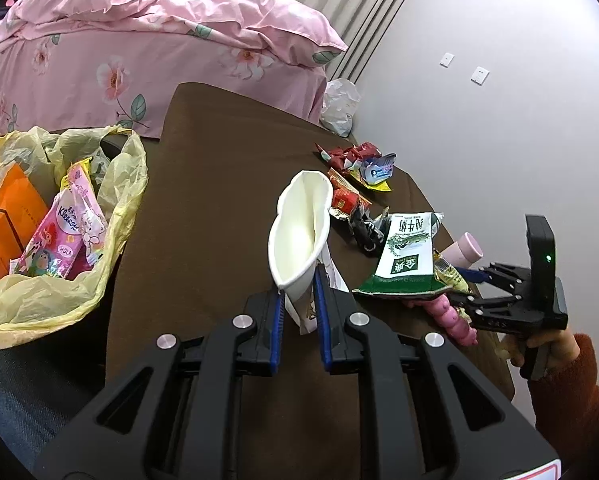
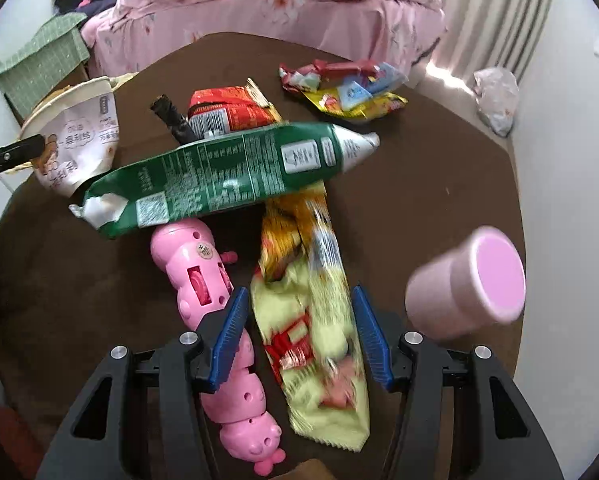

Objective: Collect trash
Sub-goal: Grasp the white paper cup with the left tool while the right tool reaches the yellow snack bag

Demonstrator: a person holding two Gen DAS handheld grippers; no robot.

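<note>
Trash on the brown table (image 1: 219,200): left gripper (image 1: 297,308) has its jaws clamped on a squashed white paper bowl (image 1: 299,232), held up off the table, mouth facing the camera. Left of those jaws, a yellow bin bag (image 1: 111,208) sits open; inside it are an orange bag (image 1: 11,216), a pink Kleenex pack (image 1: 59,240) and a pink wrapper (image 1: 87,204); lower contents hidden.

Right gripper (image 2: 299,332) jaws are spread wide, straddling a yellow snack wrapper (image 2: 311,340) lying flat; pads not touching it. Wrapper is motion-blurred, print unreadable. Just left of the jaws, a pink caterpillar toy (image 2: 203,272), partly under the left finger. Right of the jaws, a pink cup (image 2: 467,280) on its side, blurred. Ahead of the jaws, a green milk pouch (image 2: 227,176) lies across the wrapper's far end and the toy's head. Beyond it, a red wrapper (image 2: 231,110) and a pile of small wrappers (image 2: 343,84), partly overlapping. In the left wrist view the right gripper's tips are hidden behind the pouch.
</note>
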